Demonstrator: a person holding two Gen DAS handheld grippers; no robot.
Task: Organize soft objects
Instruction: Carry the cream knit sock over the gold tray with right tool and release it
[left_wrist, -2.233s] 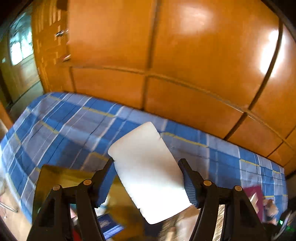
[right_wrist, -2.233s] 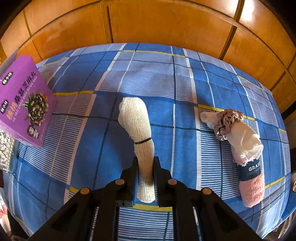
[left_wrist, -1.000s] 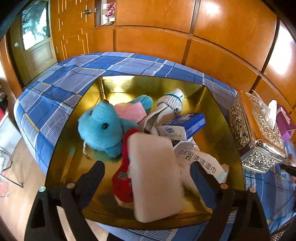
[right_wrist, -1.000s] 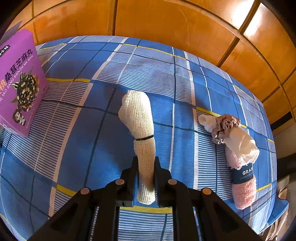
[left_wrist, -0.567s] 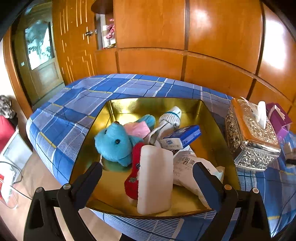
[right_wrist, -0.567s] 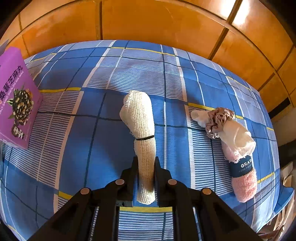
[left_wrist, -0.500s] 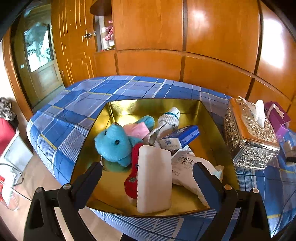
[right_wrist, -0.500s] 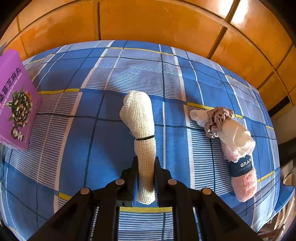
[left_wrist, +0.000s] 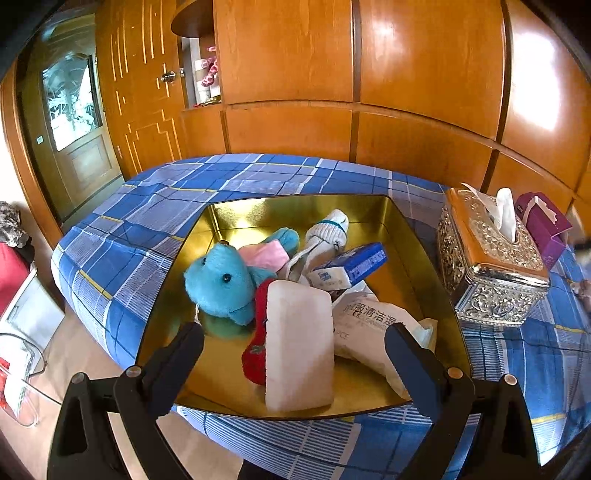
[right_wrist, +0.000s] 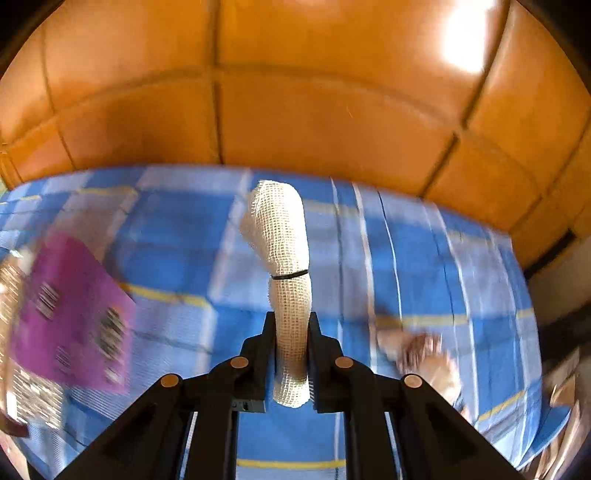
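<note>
In the left wrist view a gold tray (left_wrist: 236, 214) on the blue plaid bed holds a blue teddy bear (left_wrist: 221, 282), a white sponge block (left_wrist: 299, 343) standing on edge, a red soft item (left_wrist: 258, 347), a white sock (left_wrist: 328, 229), a blue tissue pack (left_wrist: 351, 264) and a wet-wipes pack (left_wrist: 369, 321). My left gripper (left_wrist: 293, 347) is open and empty, just in front of the tray. My right gripper (right_wrist: 291, 343) is shut on a rolled cream mesh cloth (right_wrist: 282, 236) tied with a black band, lifted above the bed.
An ornate silver tissue box (left_wrist: 487, 258) and a purple box (left_wrist: 543, 225) stand right of the tray. In the blurred right wrist view the purple box (right_wrist: 70, 314) is at left, and a pink-and-white rolled cloth (right_wrist: 424, 354) lies on the bed at right. Wood panelling is behind.
My left gripper let go of the white sponge into the tray and has drawn back. My right gripper has lifted the mesh cloth off the bed and is swinging; its view is now blurred.
</note>
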